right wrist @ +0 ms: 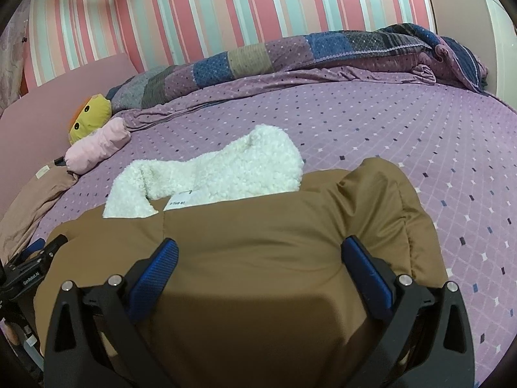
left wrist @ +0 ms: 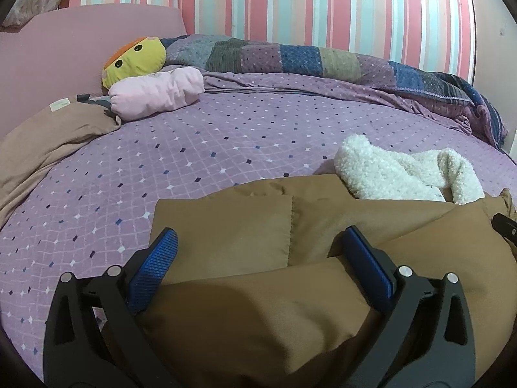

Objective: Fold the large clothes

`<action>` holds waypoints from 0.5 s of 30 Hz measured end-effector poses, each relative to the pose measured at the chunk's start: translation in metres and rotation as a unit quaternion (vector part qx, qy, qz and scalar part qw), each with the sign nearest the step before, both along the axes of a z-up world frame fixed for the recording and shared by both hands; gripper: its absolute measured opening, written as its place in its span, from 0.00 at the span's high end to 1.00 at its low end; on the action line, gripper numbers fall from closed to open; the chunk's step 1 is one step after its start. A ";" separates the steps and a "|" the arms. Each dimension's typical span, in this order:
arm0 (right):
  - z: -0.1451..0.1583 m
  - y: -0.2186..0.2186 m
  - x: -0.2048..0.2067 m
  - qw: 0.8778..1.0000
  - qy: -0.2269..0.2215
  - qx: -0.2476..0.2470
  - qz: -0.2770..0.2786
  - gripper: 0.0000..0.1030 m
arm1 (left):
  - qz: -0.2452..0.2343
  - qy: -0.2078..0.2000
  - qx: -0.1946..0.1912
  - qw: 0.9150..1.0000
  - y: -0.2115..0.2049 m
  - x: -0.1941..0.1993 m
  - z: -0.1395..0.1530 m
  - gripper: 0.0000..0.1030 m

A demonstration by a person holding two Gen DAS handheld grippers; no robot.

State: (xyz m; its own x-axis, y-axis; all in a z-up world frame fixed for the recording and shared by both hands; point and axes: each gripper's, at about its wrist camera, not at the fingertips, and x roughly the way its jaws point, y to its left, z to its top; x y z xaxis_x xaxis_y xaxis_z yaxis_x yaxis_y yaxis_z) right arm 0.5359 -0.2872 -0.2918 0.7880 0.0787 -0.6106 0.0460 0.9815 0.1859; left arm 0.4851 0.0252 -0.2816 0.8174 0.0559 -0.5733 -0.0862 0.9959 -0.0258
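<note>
Brown puffy jacket (left wrist: 258, 291) is lying on the purple bed (left wrist: 226, 135), fleecy white hood (right wrist: 226, 168) pointing toward the striped wall. Left gripper (left wrist: 258, 252) hangs over the jacket's left part, fingers spread wide, nothing pinched. Right gripper (right wrist: 260, 258) is over the jacket's right part, also wide open. Pink pillow (left wrist: 155, 93) sits far left.

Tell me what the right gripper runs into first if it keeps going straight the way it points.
The right gripper is open, its jaws wide over the brown padded coat. Going straight on, it would probably press into that coat first; beyond lies the coat's white fleece lining. How high it hangs above the fabric is unclear.
</note>
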 end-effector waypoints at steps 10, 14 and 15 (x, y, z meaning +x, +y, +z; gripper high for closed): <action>0.000 -0.006 -0.001 1.000 -0.001 0.021 0.005 0.01 | -0.004 0.001 -0.007 1.000 0.002 0.001 0.001 0.03; 0.000 -0.007 -0.002 1.000 -0.003 0.025 0.006 0.01 | -0.004 0.001 -0.007 1.000 0.001 0.001 0.001 0.03; 0.000 -0.007 -0.002 1.000 -0.002 0.025 0.006 0.01 | -0.005 0.002 -0.007 1.000 0.001 0.001 0.001 0.03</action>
State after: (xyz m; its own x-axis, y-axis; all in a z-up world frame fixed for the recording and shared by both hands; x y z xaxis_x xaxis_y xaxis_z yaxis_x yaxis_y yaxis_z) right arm 0.5342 -0.2944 -0.2919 0.7897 0.1184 -0.6019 0.0330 0.9716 0.2344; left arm 0.4860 0.0263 -0.2802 0.8159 0.0402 -0.5768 -0.0773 0.9962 -0.0399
